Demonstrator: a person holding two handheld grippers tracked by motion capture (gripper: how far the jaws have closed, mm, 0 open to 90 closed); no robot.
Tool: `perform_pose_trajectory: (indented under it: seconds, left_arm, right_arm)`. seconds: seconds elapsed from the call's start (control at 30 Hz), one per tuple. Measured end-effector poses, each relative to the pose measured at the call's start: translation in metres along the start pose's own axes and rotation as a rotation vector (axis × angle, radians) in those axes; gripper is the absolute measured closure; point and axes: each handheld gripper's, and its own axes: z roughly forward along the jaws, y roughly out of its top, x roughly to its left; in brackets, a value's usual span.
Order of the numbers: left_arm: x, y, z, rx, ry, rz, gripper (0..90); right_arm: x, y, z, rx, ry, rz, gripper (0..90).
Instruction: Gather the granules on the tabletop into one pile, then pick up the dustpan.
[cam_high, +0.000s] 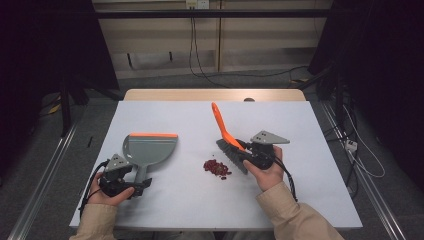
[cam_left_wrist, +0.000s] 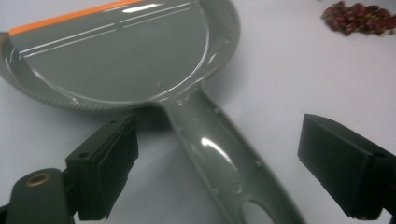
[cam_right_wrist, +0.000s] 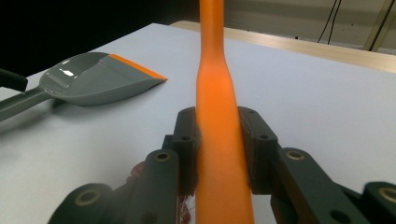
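Brush: small hand brush with a long orange plastic handle (cam_high: 220, 124) and dark bristles, tilted above the white table (cam_high: 310, 165), bristles just beside a little heap of dark red crumbs (cam_high: 216, 168).
Right gripper (cam_right_wrist: 219, 149): clamped tight on the orange handle.
Dustpan: grey plastic dustpan with an orange lip (cam_high: 148, 148), flat on the table, left of the crumbs.
Left gripper (cam_left_wrist: 217, 163): jaws wide apart, either side of the dustpan's handle, not pressing it.
Left gripper view: hole at the handle's end, ridged pan rim.
High view: both hands, beige sleeves.
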Motion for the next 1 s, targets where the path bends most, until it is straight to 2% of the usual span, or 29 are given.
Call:
perform_pose_trajectory:
  seconds: [0.27, 0.4, 0.5, 0.63, 0.73, 1.0]
  left_arm:
    - [0.009, -0.003, 0.002, 0.034, 0.036, -0.041, 14.9]
    - [0.016, -0.005, -0.002, 0.025, 0.043, -0.061, 19.8]
    - [0.020, -0.004, -0.003, 0.014, 0.042, -0.053, 26.3]
    - [0.020, 0.003, 0.002, 0.029, 0.027, -0.028, 35.4]
    - [0.021, 0.009, 0.007, 0.036, 0.014, -0.027, 40.8]
    - [0.019, 0.013, 0.016, 0.080, 0.017, -0.040, 53.2]
  right_arm:
    - [-0.004, -0.001, -0.001, -0.002, -0.017, -0.003, 70.5]
    - [-0.005, -0.001, -0.001, 0.004, -0.018, -0.003, 70.6]
    - [-0.007, -0.002, 0.000, 0.012, -0.022, 0.001, 70.6]
    - [-0.009, -0.004, 0.000, 0.019, -0.030, 0.003, 70.5]
    - [-0.011, -0.004, -0.001, 0.016, -0.034, 0.008, 70.5]
    - [-0.011, -0.004, -0.002, 0.017, -0.039, 0.004, 70.5]
